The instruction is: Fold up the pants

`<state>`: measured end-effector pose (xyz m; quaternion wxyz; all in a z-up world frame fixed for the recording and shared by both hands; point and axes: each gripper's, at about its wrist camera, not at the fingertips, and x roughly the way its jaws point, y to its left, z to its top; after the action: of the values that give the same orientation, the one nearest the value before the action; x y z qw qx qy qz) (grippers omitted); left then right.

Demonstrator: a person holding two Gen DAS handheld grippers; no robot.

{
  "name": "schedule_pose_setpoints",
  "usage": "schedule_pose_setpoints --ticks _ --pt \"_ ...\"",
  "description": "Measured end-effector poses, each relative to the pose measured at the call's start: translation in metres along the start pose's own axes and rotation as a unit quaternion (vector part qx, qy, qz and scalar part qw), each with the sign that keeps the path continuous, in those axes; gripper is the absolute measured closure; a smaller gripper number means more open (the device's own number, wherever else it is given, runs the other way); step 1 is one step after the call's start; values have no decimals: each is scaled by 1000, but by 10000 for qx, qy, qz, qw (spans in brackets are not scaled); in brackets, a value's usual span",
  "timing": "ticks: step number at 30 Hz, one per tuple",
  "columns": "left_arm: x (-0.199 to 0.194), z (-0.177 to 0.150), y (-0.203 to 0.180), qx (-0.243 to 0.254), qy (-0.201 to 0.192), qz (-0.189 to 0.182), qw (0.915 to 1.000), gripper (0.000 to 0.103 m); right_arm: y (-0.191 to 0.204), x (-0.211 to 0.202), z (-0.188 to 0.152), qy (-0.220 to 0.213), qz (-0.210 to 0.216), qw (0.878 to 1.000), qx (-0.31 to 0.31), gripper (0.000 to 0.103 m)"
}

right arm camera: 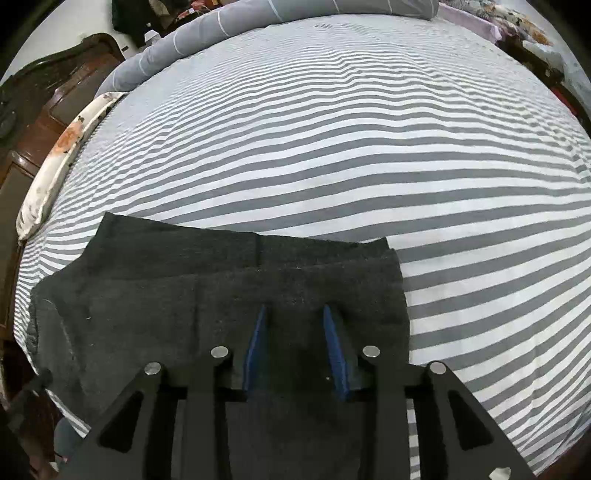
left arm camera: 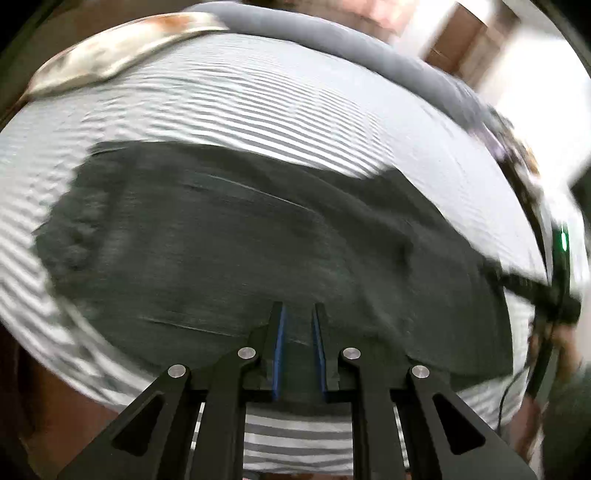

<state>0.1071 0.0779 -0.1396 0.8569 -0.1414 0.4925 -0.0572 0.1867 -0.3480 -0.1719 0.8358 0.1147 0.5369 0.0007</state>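
Dark grey pants [left arm camera: 240, 236] lie flat on a grey-and-white striped bed sheet [left arm camera: 258, 96], blurred by motion in the left wrist view. My left gripper [left arm camera: 298, 310] hovers over the near edge of the pants with its jaws a little apart and nothing between them. In the right wrist view the pants [right arm camera: 184, 295] show folded layers with their hems at the far side. My right gripper [right arm camera: 293, 312] is open above the cloth, holding nothing. The other gripper's black body [left arm camera: 546, 291] shows at the right of the left wrist view.
A grey bolster pillow [right arm camera: 229, 22] lies along the far edge of the bed. A floral pillow [right arm camera: 62, 147] and a dark wooden headboard [right arm camera: 44, 88] are at the left. The striped sheet [right arm camera: 369, 129] stretches wide beyond the pants.
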Motion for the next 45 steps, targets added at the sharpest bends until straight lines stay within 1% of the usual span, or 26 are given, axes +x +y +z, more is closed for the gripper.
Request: schedule_pose_setpoints --ticks 2,4,5,7,9,11,13,14,15,16,19,20,21,22,23,25,26,27,28,31,33,36,38,42,43,45 --pt "-6 6 27 -449 -120 42 9989 88 5 -2 -1 -34 -76 9999 -63 68" --pt "-13 9 55 -962 -192 -75 9951 88 11 -8 -4 -118 -162 9997 -143 67" --pt "-18 9 69 -1273 -258 -158 9914 88 16 -13 -7 -171 -167 9996 -179 67" --pt "-27 8 97 -1840 -427 -366 9813 87 22 -23 -14 -266 -104 9994 -196 67" --pt "-36 3 120 -2343 -559 -527 9691 86 33 -32 -22 -300 55 9993 -219 65" --pt "-43 -2 143 -2845 -705 -646 9539 84 42 -39 -30 -321 173 9990 -251 61" --pt "-48 -9 163 -3247 -834 -707 9395 83 55 -44 -39 -293 352 9984 -318 60" --pt "-48 -13 173 -3461 -888 -741 9310 80 62 -46 -44 -263 398 9982 -362 60" --pt "-48 -19 184 -3730 -923 -785 9199 79 69 -48 -49 -229 451 9979 -406 59" --pt "-46 -21 192 -3904 -896 -834 9125 77 74 -48 -52 -187 515 9975 -441 59" --pt "-32 -37 213 -4602 -773 -1246 8756 77 90 -49 -64 -93 582 9970 -494 58" --pt "-31 -41 217 -4713 -787 -1363 8678 77 95 -48 -66 -71 605 9969 -500 58" --pt "-28 -44 218 -4789 -770 -1450 8624 76 99 -49 -70 -38 629 9968 -498 58" --pt "-29 -43 221 -4794 -759 -1457 8621 77 100 -49 -71 -21 656 9966 -499 58" --pt "-30 -42 220 -4737 -773 -1444 8653 76 103 -50 -74 1 688 9963 -510 58" --pt "-29 -41 218 -4590 -743 -1360 8748 76 109 -51 -78 14 670 9961 -570 58" --pt "-25 -38 219 -4595 -702 -1328 8754 76 112 -53 -79 6 660 9960 -606 58" --pt "-22 -39 220 -4634 -672 -1345 8733 76 114 -55 -80 -2 653 9958 -636 58" --pt "-20 -39 221 -4651 -667 -1356 8723 74 115 -57 -82 -20 639 9958 -651 58" --pt "-17 -41 220 -4711 -689 -1361 8688 64 119 -64 -83 -72 606 9959 -670 58" --pt "-9 -39 222 -4761 -731 -1415 8648 62 119 -68 -84 -105 614 9959 -651 58" --pt "0 -43 225 -4831 -776 -1621 8569 62 121 -73 -86 -145 592 9959 -668 58" --pt "4 -41 223 -4695 -797 -1705 8626 62 124 -75 -88 -156 562 9959 -696 57" --pt "10 -31 213 -4351 -808 -1729 8799 62 125 -76 -92 -164 535 9958 -722 57" --pt "12 -28 211 -4300 -848 -1702 8826 62 125 -75 -92 -149 520 9959 -720 57" --pt "15 -25 211 -4235 -911 -1732 8845 62 125 -73 -93 -125 515 9962 -695 57"
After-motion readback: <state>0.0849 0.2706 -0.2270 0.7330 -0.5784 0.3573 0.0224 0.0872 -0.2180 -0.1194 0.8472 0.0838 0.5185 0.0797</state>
